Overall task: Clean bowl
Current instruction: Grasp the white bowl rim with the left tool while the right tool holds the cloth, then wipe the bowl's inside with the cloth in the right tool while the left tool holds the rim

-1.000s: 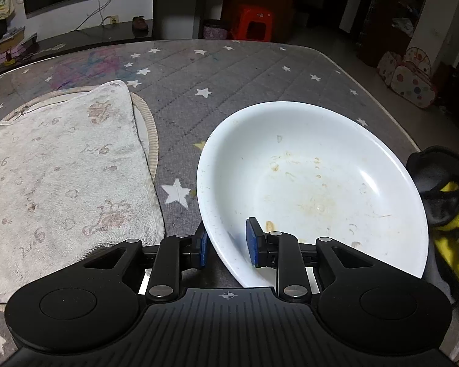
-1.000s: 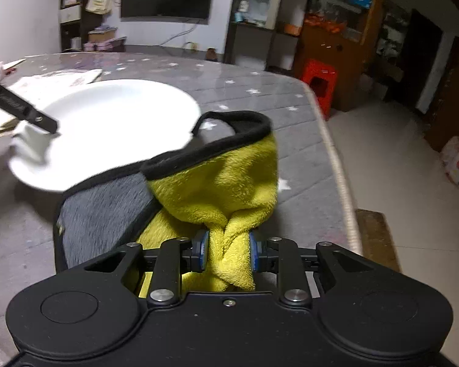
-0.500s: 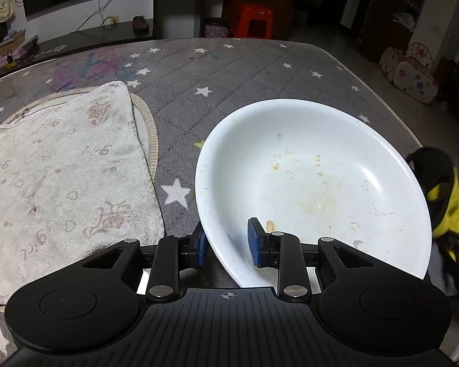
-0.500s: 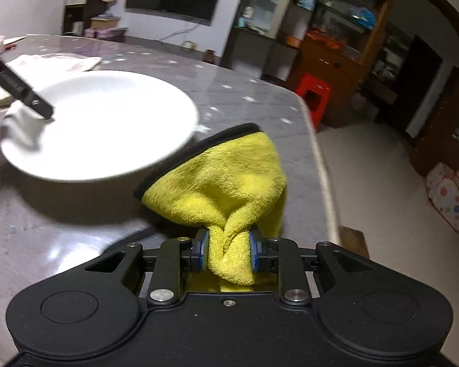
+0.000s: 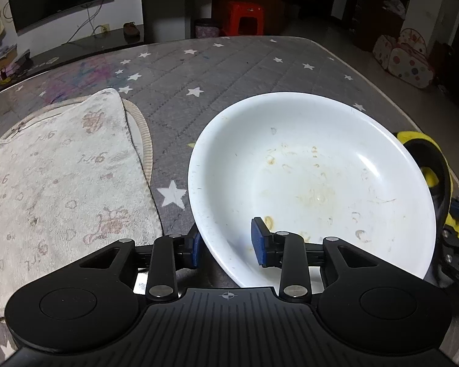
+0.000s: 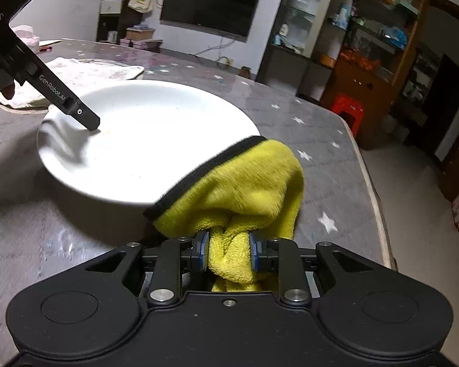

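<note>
A white bowl (image 5: 315, 177) with dried food smears sits on the grey star-patterned table. My left gripper (image 5: 226, 244) straddles its near-left rim, one blue pad outside and one inside. The jaws are opening and the inner pad stands off the wall. In the right wrist view one left finger (image 6: 85, 119) dips over the bowl (image 6: 150, 140). My right gripper (image 6: 228, 250) is shut on a bunched yellow cloth (image 6: 248, 189) with a black edge, held at the bowl's near-right rim. The cloth (image 5: 428, 174) also peeks past the bowl's right side.
A pale patterned towel (image 5: 55, 177) lies on a mat left of the bowl. The table's rounded edge (image 6: 370, 183) runs close on the right, with open floor beyond. A red stool (image 6: 348, 110) and cabinets stand further back. A person's fingers (image 6: 3, 91) hold the left tool.
The left jaws have spread slightly around the bowl rim. The right gripper has carried the yellow cloth closer, so it now overlaps the bowl's near edge.
</note>
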Available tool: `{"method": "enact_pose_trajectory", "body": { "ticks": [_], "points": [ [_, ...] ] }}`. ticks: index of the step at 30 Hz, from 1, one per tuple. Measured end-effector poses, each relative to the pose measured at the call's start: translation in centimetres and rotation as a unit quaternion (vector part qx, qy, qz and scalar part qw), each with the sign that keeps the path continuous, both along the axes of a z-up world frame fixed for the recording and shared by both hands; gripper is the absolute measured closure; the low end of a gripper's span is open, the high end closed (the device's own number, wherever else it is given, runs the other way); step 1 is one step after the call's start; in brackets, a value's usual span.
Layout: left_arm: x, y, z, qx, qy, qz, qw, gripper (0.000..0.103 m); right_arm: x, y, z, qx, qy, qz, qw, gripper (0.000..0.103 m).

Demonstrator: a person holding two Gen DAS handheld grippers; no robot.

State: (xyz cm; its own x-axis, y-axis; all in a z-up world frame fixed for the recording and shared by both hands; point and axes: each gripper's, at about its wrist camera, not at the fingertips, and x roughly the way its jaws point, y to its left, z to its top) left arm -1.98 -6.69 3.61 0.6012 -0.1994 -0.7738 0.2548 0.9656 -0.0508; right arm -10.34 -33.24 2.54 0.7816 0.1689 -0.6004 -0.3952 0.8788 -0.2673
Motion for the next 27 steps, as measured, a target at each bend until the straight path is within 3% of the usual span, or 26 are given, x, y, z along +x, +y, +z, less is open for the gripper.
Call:
{"method": "enact_pose_trajectory", "body": {
  "ticks": [17,20,27],
  "points": [
    [-0.2,-0.1,-0.2,-0.003,-0.003,-0.013,0.9999,0.067,3.9,-0.2,0.0,-0.061,-0.015,0.032,0.998,0.077],
    [-0.3,0.1,-0.4,-0.012,-0.001,-0.012,0.9999,0.069,3.3,0.1,0.1,-0.118,-0.028,0.031,0.992,0.078],
    [-1.1,0.3,-0.8,-0.018,-0.003,-0.012,0.9998,0.069,1.5,0.0,-0.8,-0.185,-0.039,0.031,0.982,0.078]
  ]
}}
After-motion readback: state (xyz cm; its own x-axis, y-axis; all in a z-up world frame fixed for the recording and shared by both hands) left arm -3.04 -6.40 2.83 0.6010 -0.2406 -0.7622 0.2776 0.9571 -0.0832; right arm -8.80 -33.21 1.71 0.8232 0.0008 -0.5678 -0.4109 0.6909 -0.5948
